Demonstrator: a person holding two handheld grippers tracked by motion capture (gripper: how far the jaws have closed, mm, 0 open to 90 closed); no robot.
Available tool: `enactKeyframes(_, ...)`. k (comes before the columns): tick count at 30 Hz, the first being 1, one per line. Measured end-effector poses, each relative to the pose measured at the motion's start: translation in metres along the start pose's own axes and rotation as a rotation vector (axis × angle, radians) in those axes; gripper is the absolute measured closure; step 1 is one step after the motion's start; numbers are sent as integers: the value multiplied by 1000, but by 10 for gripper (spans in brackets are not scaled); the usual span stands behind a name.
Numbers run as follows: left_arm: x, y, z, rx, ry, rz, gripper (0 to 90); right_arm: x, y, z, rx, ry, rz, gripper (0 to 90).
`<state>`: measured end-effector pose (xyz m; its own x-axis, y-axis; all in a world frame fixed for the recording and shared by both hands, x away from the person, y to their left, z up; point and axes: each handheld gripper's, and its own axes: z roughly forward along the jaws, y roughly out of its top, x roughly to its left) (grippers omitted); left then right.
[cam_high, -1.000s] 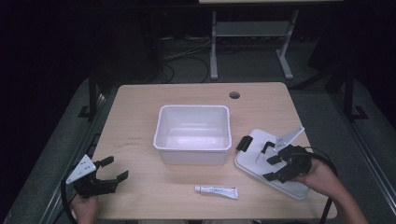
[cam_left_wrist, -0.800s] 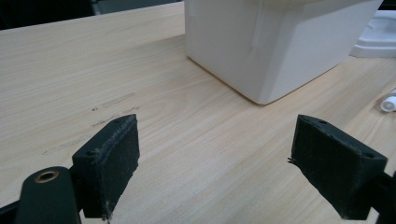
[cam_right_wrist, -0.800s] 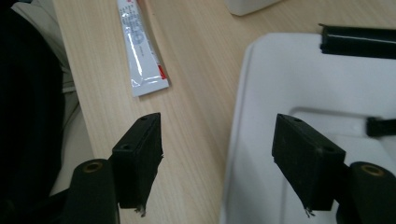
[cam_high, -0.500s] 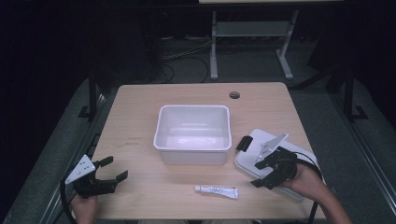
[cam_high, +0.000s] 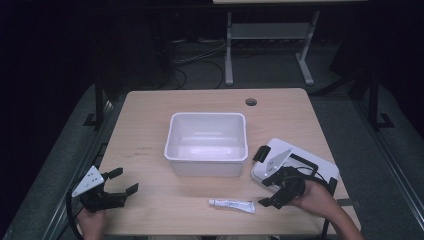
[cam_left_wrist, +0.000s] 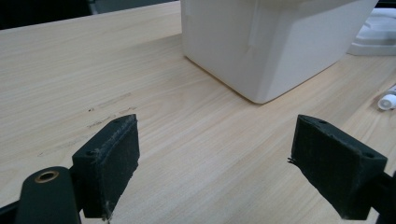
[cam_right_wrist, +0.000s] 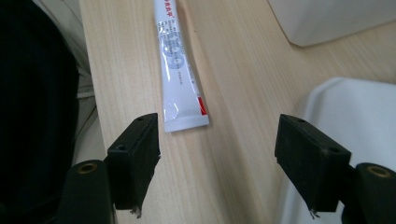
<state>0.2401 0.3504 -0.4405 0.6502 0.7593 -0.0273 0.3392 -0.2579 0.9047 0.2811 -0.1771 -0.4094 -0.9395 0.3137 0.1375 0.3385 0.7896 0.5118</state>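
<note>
White, the tube (cam_high: 232, 205) is seen in the high view lying flat on the surface (cam_high: 150, 130), just beside the right gripper (cam_high: 270, 194), whose jaws are spread. In the right gripper view, the tube (cam_right_wrist: 180, 70) is shown just ahead of the parted jaws, untouched.

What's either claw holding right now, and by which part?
Nothing. The right claw is open just short of the tube's crimped end; the left claw is open over bare table.

Pale wooden table (cam_high: 150, 125), white tub (cam_high: 207, 142) at centre, lid (cam_high: 320, 167) right, tube (cam_high: 232, 205) near front edge
</note>
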Motion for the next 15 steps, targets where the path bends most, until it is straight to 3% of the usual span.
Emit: enactKeyframes(15, -1, 0, 1, 0, -5, -1, 147, 13, 22, 25, 23, 53, -58, 312)
